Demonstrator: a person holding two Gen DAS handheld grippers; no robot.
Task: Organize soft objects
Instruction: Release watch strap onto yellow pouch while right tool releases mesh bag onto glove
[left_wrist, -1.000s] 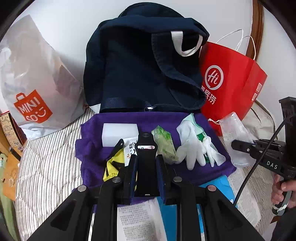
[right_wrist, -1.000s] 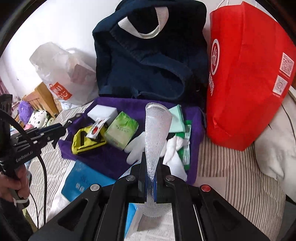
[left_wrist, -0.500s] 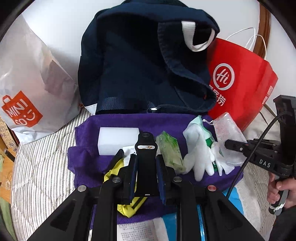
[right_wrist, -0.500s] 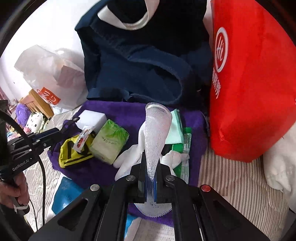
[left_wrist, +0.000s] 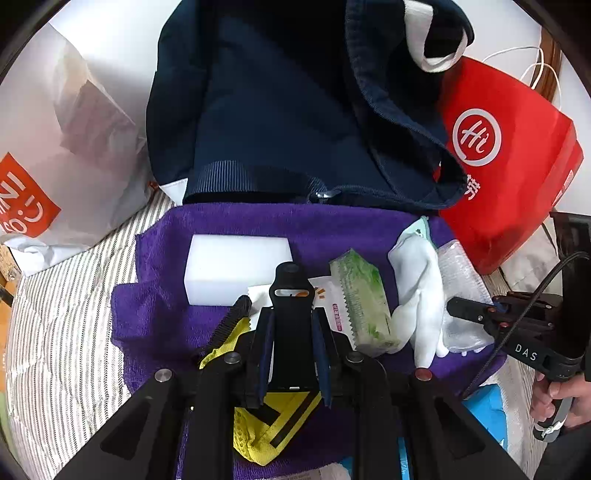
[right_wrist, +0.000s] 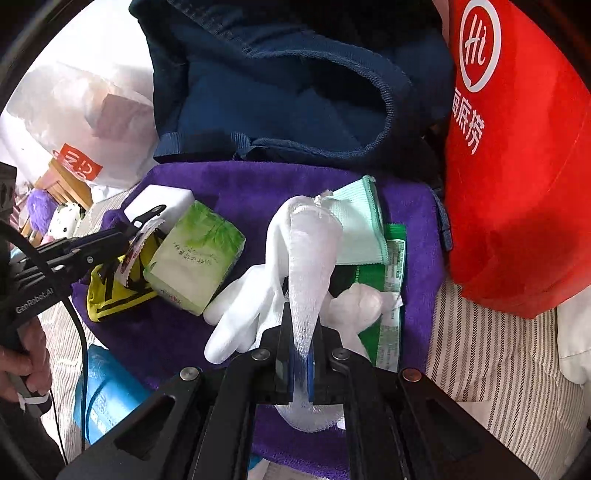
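Left edge of the bed, striped sheet: a white plastic shopping bag leans against the wall. At the bed's centre a purple towel lies flat in front of a navy backpack.

On the towel's left part: a white foam block and, nearer the front edge, a yellow pouch. The left hand-held gripper has its jaws drawn narrow onto a black strap clip, directly over a small printed sachet.

Centre of the towel: a green tissue pack. To its right lie white gloves, with a mint-green cloth behind them.

The right hand-held gripper is clamped on a white mesh pouch, which stands up between the jaws above the gloves.

Right edge of the bed: a red paper bag stands touching the backpack. At the front edge a blue packet lies partly under the towel.
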